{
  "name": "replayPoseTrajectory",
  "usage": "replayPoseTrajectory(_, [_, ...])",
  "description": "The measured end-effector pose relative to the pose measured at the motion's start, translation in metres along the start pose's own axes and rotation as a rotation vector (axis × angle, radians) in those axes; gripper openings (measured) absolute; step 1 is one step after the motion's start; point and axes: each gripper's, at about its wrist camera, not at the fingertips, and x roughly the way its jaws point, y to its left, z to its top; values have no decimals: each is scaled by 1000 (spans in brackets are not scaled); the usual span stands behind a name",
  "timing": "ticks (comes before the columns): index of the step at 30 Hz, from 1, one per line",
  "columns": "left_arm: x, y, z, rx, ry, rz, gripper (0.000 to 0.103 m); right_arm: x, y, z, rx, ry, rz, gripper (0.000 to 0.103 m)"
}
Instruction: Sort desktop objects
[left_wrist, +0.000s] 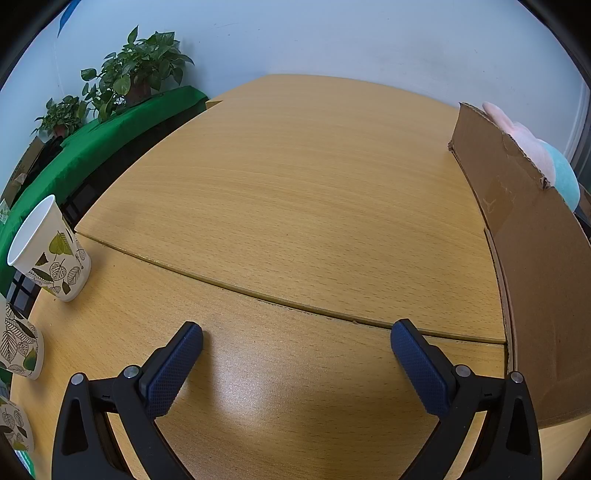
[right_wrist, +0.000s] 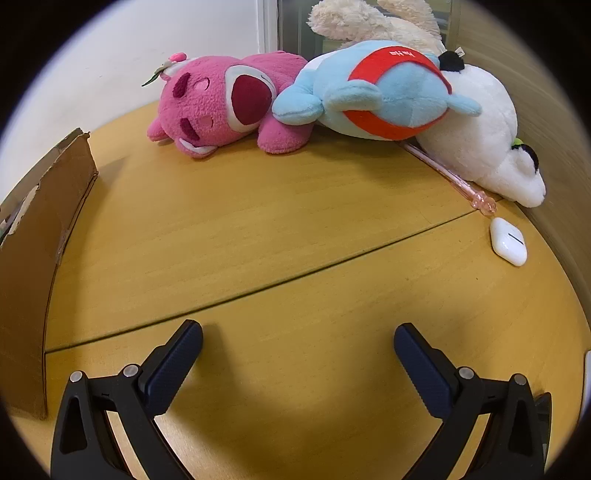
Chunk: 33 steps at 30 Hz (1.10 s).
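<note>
Both the left gripper (left_wrist: 297, 334) and right gripper (right_wrist: 298, 335) gape wide, empty; the blue plush toy's (right_wrist: 373, 92) red band ahead bears unreadable white lettering.

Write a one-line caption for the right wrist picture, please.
Open fingers hover over a wooden table with three plush toys: pink, blue, white.

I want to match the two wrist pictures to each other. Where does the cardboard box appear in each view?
Left wrist view: the cardboard box stands along the right edge, with a pink and light blue soft toy showing over its torn rim.
Right wrist view: the same box stands along the left edge, its torn corner at upper left.
Shared landmark: the dark seam in the wooden table, which runs up to the box in both pictures.
</note>
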Motion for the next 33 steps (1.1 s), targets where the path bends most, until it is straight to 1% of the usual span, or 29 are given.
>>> replayPoseTrajectory(4, [0,1,0,1,0,-1,103,1,5,-2,1,-1,-1,103])
replayPoseTrajectory(5, [0,1,0,1,0,-1,103,-4,-2,2,2,-2,2,103])
replayPoseTrajectory(8, [0,1,0,1,0,-1,103,-4,-4,3,2,0,5,103])
replayPoseTrajectory(33, [0,2,0,3,-2,-4,103,-4,-5,2,1,0,5,103])
